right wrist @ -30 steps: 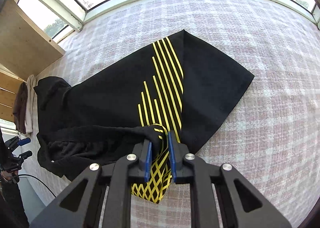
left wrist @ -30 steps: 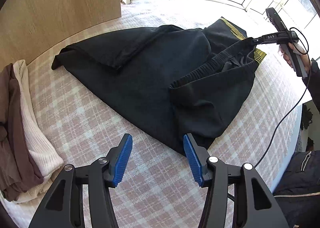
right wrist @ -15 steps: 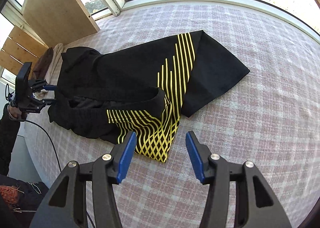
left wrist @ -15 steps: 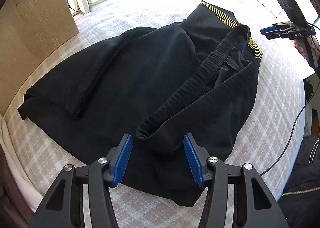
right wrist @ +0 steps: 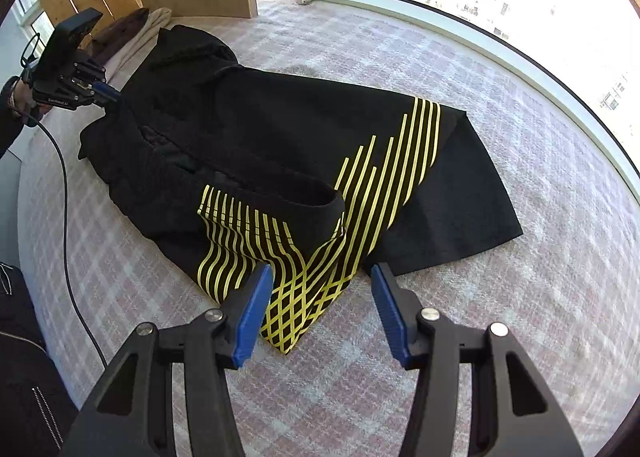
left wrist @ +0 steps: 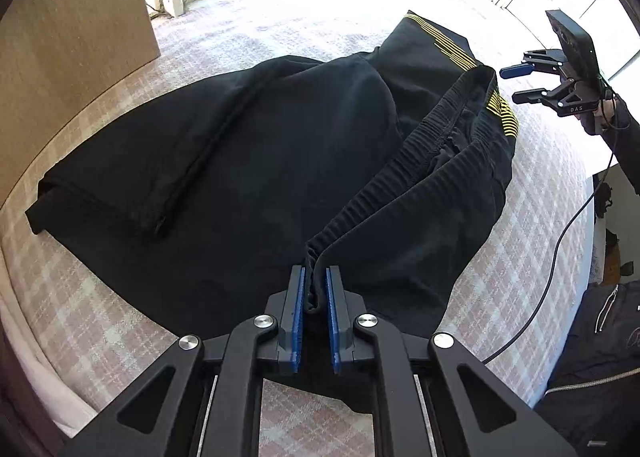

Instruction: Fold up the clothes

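Note:
A pair of black shorts [left wrist: 280, 161] with yellow stripes lies spread on the pink checked bed cover [right wrist: 500, 337]. My left gripper [left wrist: 316, 285] points steeply down at the near end of the elastic waistband [left wrist: 400, 173]. Its jaws are closing, and the blue pads pinch that bunched waistband end between them. In the right wrist view, the left gripper [right wrist: 108, 93] bites the shorts' far left edge. My right gripper [right wrist: 322, 285] hangs open just above the yellow-striped corner [right wrist: 296, 297] without touching it. The left wrist view shows the right gripper [left wrist: 516, 85] open beyond the shorts.
A wooden panel [left wrist: 72, 29] stands at the back left by the window frame [right wrist: 440, 21]. Folded brown and cream clothes [right wrist: 132, 33] lie stacked beside it. A black cable [left wrist: 560, 257] trails off the bed's edge near a dark jacket [left wrist: 600, 357].
The left gripper moved in over the shorts and shut on the waistband end. The right gripper let go of the striped corner, opened, rolled and drew back a little.

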Available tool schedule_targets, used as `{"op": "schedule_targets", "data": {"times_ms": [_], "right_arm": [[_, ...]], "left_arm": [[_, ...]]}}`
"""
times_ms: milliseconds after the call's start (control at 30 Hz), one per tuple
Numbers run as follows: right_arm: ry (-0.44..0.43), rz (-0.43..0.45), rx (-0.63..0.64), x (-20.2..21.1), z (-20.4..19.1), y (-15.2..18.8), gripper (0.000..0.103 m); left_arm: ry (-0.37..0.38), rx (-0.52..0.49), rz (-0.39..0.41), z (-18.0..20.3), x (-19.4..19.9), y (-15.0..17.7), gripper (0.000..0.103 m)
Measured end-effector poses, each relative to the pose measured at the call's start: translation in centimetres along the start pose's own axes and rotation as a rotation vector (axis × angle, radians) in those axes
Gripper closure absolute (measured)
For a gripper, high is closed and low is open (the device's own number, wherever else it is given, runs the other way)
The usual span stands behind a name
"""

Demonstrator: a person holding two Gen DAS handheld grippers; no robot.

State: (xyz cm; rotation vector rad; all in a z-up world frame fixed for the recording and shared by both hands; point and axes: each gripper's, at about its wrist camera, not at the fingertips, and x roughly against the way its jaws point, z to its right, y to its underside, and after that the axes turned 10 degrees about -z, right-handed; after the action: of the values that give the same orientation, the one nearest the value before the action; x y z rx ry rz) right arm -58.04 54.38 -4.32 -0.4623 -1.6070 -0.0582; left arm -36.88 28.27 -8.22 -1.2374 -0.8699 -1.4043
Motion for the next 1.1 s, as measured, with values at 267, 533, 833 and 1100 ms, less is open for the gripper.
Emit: {"op": "schedule_targets", "data": {"times_ms": [267, 533, 833, 1100], "right_arm": [[-0.035, -0.087, 0.138, -1.7, -0.7, -3.5, 0.052], [-0.096, -0.177, 0.047, -3.9, 0.5, -5.1, 0.071], [-0.019, 0.064, 0.003, 4.3, -2.8, -2.1, 0.095], [0.095, 0.352, -0.075, 17.2, -5.5, -1.2, 0.095]], "left_arm": [[0.001, 0.01, -0.025, -0.7, -0.5, -0.2, 0.094], [0.006, 0.017, -0.029, -0.9, -0.6, -0.1, 0.094], [-0.019, 0.012, 0.116, 2.0, 4.2, 2.4, 0.095], [-0.079, -0.037, 0.327, 5.2, 14.3, 3.8, 0.095]]}}
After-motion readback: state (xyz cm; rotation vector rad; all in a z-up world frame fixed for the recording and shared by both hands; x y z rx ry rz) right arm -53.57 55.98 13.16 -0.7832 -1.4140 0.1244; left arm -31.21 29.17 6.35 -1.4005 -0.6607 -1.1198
